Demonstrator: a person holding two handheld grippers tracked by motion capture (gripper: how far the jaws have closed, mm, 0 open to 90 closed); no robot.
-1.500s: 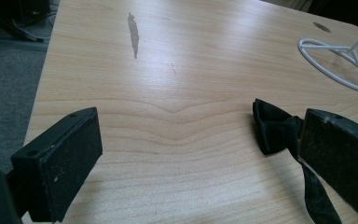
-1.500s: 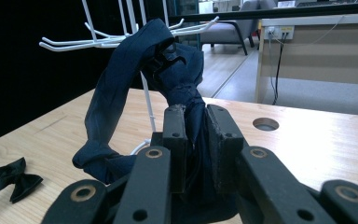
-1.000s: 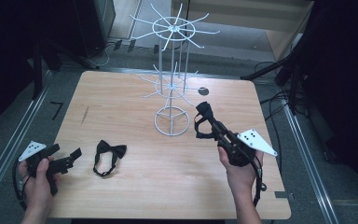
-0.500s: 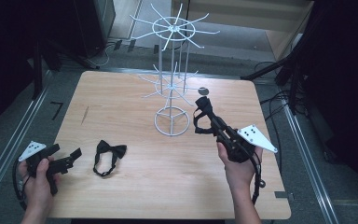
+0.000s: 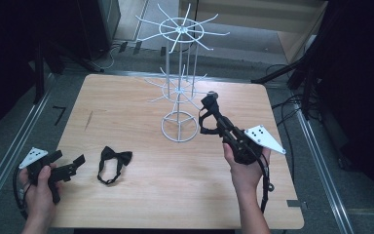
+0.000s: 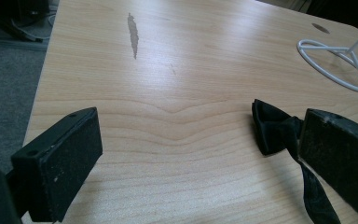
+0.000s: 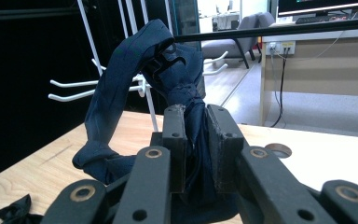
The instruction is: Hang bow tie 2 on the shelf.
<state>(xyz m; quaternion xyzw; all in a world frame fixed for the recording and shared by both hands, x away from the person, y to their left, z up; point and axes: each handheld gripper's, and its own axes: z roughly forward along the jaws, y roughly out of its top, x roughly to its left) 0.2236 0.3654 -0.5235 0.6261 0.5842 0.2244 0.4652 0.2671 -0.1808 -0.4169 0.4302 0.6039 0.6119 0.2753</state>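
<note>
A white wire rack (image 5: 180, 87) with hook arms stands at the back middle of the wooden table (image 5: 165, 195). My right gripper (image 5: 215, 113) is raised beside the rack's lower arms, shut on a dark navy bow tie (image 5: 208, 102) whose strap hangs in a loop. In the right gripper view the jaws (image 7: 196, 116) pinch the navy tie (image 7: 168, 70), with white rack arms (image 7: 74, 91) just behind it. A black bow tie (image 5: 114, 158) lies flat on the table at the left. My left gripper (image 5: 70, 165) rests open near it, and the black bow tie (image 6: 275, 130) lies by its right jaw.
The rack's round base ring (image 5: 180, 127) sits on the table between the two ties; the ring (image 6: 335, 65) also shows from the left gripper. A dark streak (image 6: 134, 32) marks the wood. A round hole (image 7: 278, 150) lies in the tabletop. Metal rails (image 5: 9, 161) flank the table.
My right gripper has lifted the navy bow tie slightly higher and closer to the rack's lower arms. The left gripper and the black bow tie have stayed put.
</note>
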